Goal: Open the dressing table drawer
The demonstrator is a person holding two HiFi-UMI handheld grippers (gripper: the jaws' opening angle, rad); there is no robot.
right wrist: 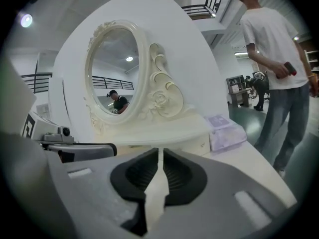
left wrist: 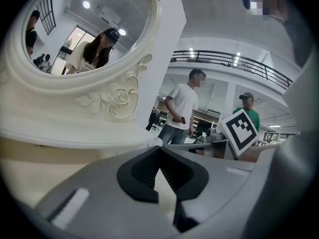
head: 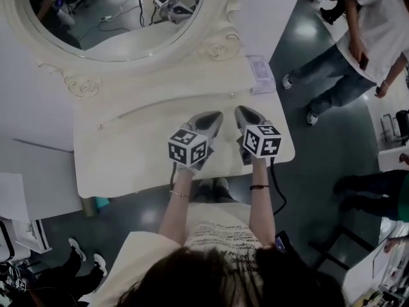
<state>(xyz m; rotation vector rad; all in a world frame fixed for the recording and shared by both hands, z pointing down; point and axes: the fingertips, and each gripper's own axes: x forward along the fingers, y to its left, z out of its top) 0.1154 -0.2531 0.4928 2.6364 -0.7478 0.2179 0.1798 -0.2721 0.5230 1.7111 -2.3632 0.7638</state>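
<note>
The cream dressing table (head: 128, 165) carries an oval mirror (head: 115, 18) on a low raised shelf. In that shelf's front are small drawers, one with a knob at the left (head: 100, 127) and one at the right (head: 232, 95), both closed. The right drawer front (right wrist: 199, 144) lies ahead of my right gripper. Both grippers hover side by side over the tabletop and point at the shelf. My left gripper (head: 216, 116) (left wrist: 159, 148) has its tips together and holds nothing. My right gripper (head: 241, 110) (right wrist: 160, 152) shows a thin slit between its jaws, also with nothing in it.
A lilac tissue pack (head: 261, 74) (right wrist: 227, 131) sits at the table's back right corner. A person in a white shirt (head: 358, 50) stands to the right of the table, and other people's legs show at the frame edges. White boards stand at the left.
</note>
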